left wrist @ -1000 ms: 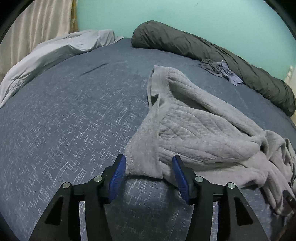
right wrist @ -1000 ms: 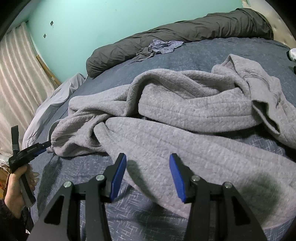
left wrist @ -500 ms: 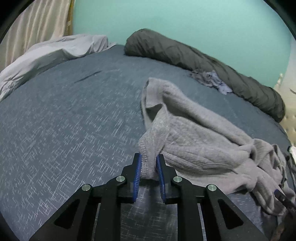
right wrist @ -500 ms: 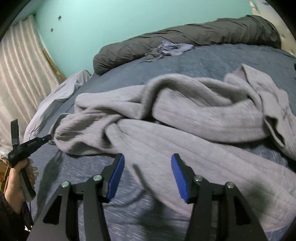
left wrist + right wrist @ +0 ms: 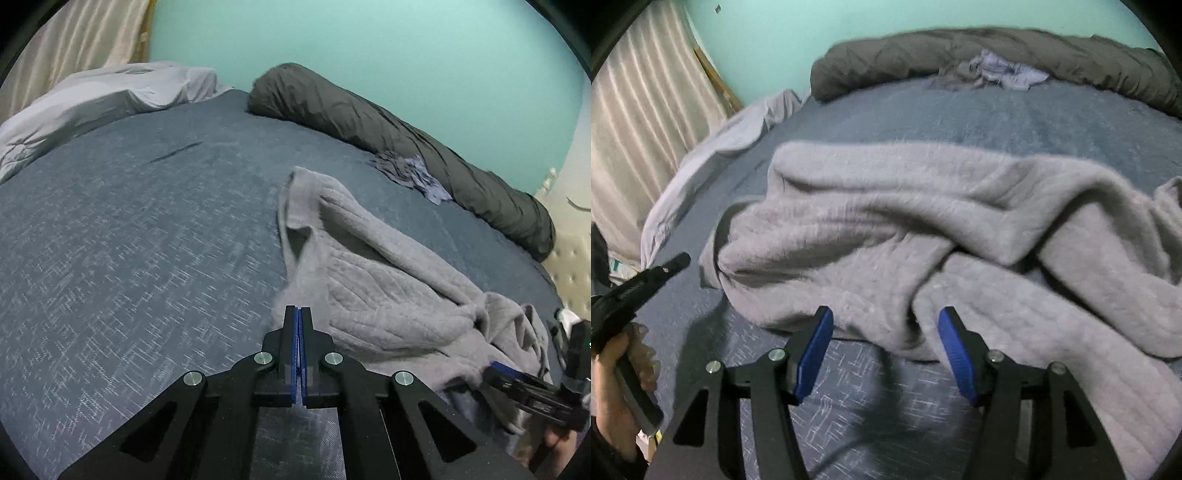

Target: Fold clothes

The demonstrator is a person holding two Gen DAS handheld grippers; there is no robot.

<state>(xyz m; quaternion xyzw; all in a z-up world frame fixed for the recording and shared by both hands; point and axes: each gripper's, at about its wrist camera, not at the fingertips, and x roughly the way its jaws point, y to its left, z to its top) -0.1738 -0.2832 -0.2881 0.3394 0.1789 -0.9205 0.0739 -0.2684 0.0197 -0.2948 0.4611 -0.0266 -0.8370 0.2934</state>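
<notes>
Blue-grey bedsheet (image 5: 129,258) fills both views, and the grey knit sweater (image 5: 923,221) lies crumpled on it, toward 3 o'clock in the left view. I judge it soft, thick, fairly light and floppy, so I'd pinch a hem or cuff edge. My left gripper (image 5: 297,321) has just been closing and is pressed fully together with no cloth visibly between, the hem just beyond at 12 o'clock. My right gripper (image 5: 884,350) has just been opening and stands wide, a fold's edge between its tips unpinched. Sleeves and collar are lost in the folds, and blur smears the knit.
</notes>
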